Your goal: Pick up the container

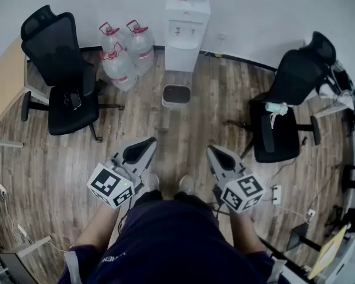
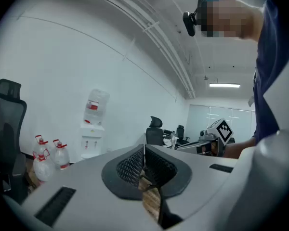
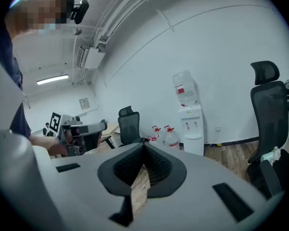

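Near container, red-labelled water jugs

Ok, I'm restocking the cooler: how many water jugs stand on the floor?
3, all left of the dispenser: one jug back left, one back right, one in front. None looks hidden.

Head view looks down; all views share dispenser.
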Demonstrator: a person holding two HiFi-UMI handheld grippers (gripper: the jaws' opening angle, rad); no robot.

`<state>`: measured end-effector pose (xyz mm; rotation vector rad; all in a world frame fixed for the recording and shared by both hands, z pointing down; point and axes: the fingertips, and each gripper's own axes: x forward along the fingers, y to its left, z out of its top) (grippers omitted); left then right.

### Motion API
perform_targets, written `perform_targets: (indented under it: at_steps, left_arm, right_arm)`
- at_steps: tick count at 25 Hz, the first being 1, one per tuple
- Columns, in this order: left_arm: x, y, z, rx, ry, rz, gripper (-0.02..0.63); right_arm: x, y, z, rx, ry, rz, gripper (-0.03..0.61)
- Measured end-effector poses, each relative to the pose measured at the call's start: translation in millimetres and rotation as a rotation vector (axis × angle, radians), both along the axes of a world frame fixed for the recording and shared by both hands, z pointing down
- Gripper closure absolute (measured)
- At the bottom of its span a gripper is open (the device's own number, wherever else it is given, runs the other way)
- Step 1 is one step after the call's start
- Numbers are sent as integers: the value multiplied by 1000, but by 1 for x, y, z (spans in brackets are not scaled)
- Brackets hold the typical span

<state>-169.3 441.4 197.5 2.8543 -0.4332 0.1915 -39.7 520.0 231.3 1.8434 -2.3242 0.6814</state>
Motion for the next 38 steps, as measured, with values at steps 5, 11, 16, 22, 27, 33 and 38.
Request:
perform_targets:
  at_steps: [5,11,16,22,27,33,38]
  left_arm:
    - [4,6,2,-2,-5,-3,584]
    - [11,11,3,-2,-11,-15,585]
    - [27,23,11,-11,-16,-19,584]
    - [51,53,12,-3,-9,-28,586]
    - [59,65,4,17,-10,-59,586]
    - [60,67,8,6,-30,-91,585]
    - [69,47,7,15,-26,-106,586]
  right_arm:
    - [2,4,2,-4,-2,-7,563]
    - [16,10,3,-5,-42,2,561]
    - [34,21,12,-20,-59,7,561]
    - [55,43,13,-12,-76,-17,561]
    - [74,55,8,11,-87,-31,561]
    - [87,56,12,3,-115,-29,561]
    - [103,39,19,-26,-104,-8,561]
